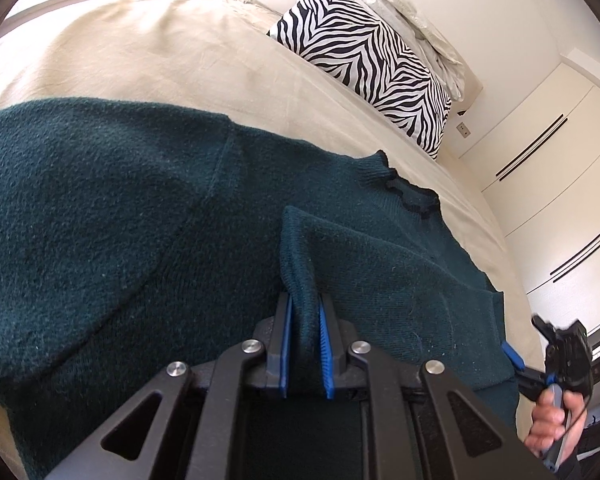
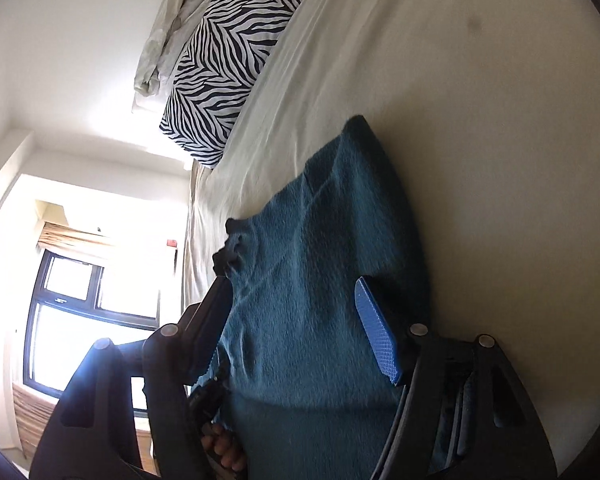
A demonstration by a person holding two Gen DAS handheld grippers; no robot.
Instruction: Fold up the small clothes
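The left gripper [image 1: 305, 312] pinches a fold of the dark green sweater [image 1: 100, 208] spread on the near bed sheet [image 1: 160, 52]. The right gripper [image 2: 296, 320] stands open over it; zebra pillow [image 1: 364, 60] far right.

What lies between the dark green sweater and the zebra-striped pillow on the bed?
Only bare beige bedsheet lies between the sweater and the zebra pillow; nothing rests there. The left wrist view shows it best.

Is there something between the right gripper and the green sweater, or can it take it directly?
Nothing visible is in the way. The sweater already lies between the open jaws of the right gripper, spread on the bed. The left gripper is shut on a fold of it, off to the side.
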